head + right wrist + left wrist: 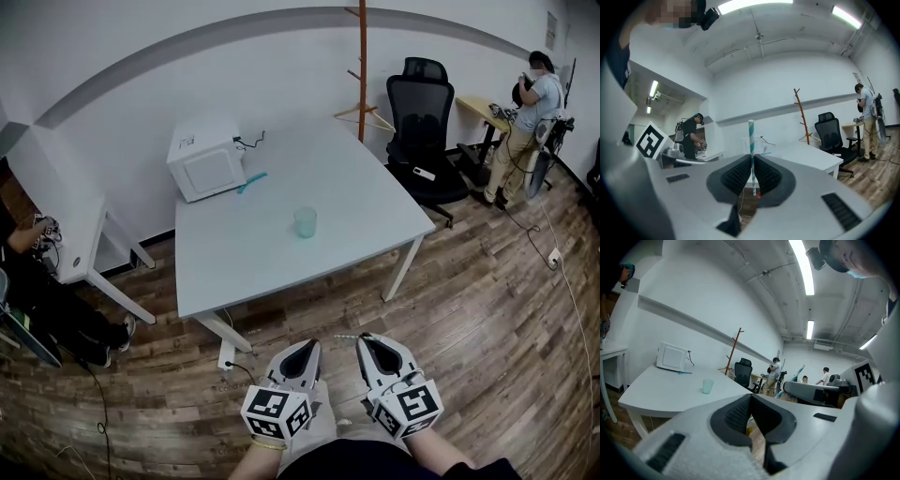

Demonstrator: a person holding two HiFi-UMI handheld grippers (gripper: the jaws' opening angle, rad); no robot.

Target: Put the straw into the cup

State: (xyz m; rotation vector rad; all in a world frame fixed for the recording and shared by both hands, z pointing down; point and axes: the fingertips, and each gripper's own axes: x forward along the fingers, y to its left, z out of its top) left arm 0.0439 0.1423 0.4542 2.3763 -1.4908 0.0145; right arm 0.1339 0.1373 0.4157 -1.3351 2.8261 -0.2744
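Observation:
A translucent teal cup [305, 222] stands upright near the middle of the white table [356, 211], far ahead of both grippers. It also shows in the left gripper view as a small cup [708, 386]. My right gripper [752, 157] is shut on a teal-and-white striped straw [751, 136], which stands upright between the pads. In the head view the right gripper [363, 340] is held off the table's near edge, over the wooden floor. Beside it, my left gripper [312, 344] has its jaws together [751, 397] with nothing between them.
A white microwave [206, 157] sits at the table's far left corner with a thin teal item [251, 182] beside it. A black office chair [424, 122] and wooden coat stand [362, 66] are behind the table. One person [534, 98] works at the back right, another [28, 253] at the left.

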